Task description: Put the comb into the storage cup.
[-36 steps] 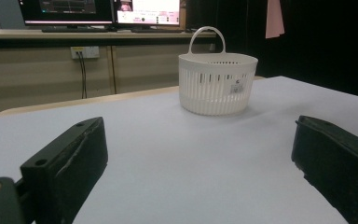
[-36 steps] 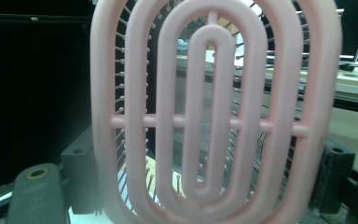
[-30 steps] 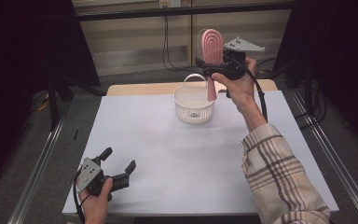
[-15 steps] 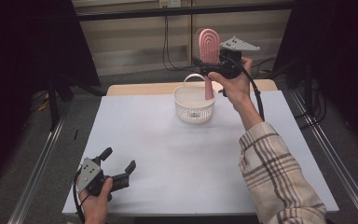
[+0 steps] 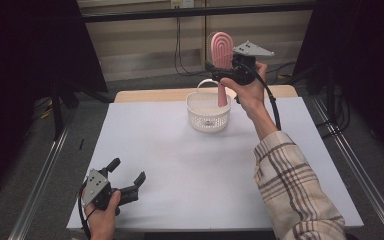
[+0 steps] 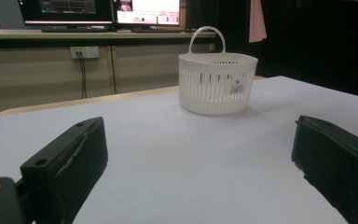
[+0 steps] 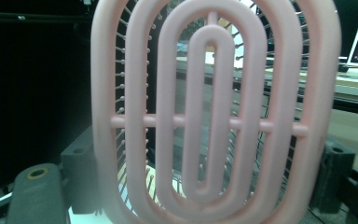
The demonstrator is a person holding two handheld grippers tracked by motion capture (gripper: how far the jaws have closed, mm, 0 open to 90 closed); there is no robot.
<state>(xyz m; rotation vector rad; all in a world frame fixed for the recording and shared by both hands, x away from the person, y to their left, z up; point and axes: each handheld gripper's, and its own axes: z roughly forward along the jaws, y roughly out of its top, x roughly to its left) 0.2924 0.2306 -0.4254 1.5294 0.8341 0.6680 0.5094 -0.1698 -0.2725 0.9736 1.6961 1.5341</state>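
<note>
Right claw (image 5: 219, 75) raised above the far edge of the surface (image 5: 180, 165), clamped on a pink hairbrush (image 5: 222, 50). Brush held upright, oval head on top, handle (image 5: 222, 95) pointing down over the white basket (image 5: 208, 111), tip at about rim level as seen from above; whether touching the rim, could not tell. Seen up close in the right gripper view: brush head (image 7: 214, 112) made of nested oval loops joined by 1 crossbar, thin bristles with small ball tips behind them, black jaws on both sides of the head.

Left claw (image 5: 126, 181) resting low at the near left corner of the surface, spread wide, holding nothing. In the left gripper view, 2 black jaws well apart with bare white surface (image 6: 191, 158) between them.

Basket (image 6: 216, 83) standing upright near the far middle of the surface, slotted wall, thin arched handle up. Small sticker (image 6: 237, 87) on its side, print too small to read. Monitors (image 6: 100, 11) lit behind on a bench, text on them blurred and unreadable. Pink brush handle (image 6: 256, 21) hanging above and right of the basket.
</note>
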